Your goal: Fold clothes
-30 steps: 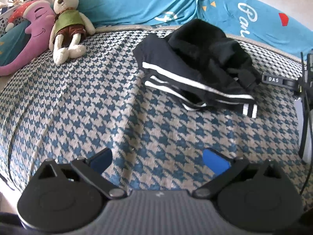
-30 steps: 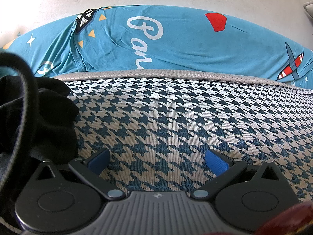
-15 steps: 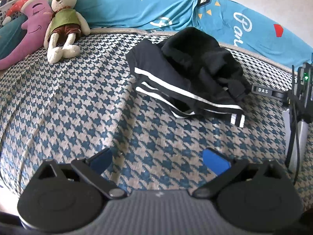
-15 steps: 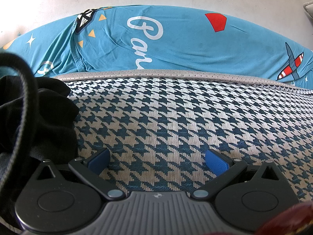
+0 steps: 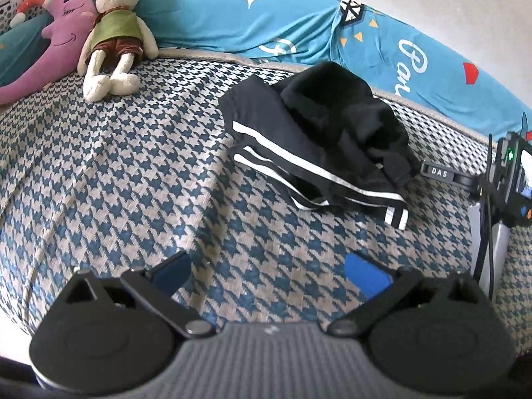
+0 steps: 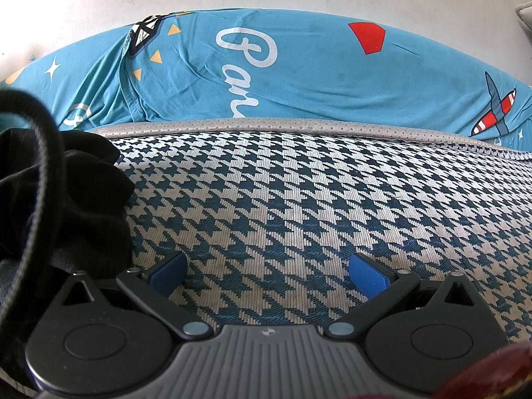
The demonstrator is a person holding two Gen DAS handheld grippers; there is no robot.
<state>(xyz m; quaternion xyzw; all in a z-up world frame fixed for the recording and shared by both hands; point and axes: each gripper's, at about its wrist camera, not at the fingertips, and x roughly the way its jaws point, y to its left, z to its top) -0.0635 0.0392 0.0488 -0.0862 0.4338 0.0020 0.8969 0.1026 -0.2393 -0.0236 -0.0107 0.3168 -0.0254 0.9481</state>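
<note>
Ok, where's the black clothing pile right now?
In the left wrist view the black clothing pile lies on the houndstooth cover, right of centre, near the blue bedding, ahead of the open left gripper.

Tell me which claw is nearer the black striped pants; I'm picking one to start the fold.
Right. The right claw sits beside the black striped pants; the left claw is well short of them.

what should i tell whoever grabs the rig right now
Left tongs: open, empty, above the bedcover, short of the clothes.
Right tongs: open, empty, low over the bedcover, right of the pile.
Clothes: black striped trousers and a black top bunched on them, in a heap near the blue pillow.
Done: nothing folded.
Left: separate the two, spread flat, fold each.
</note>
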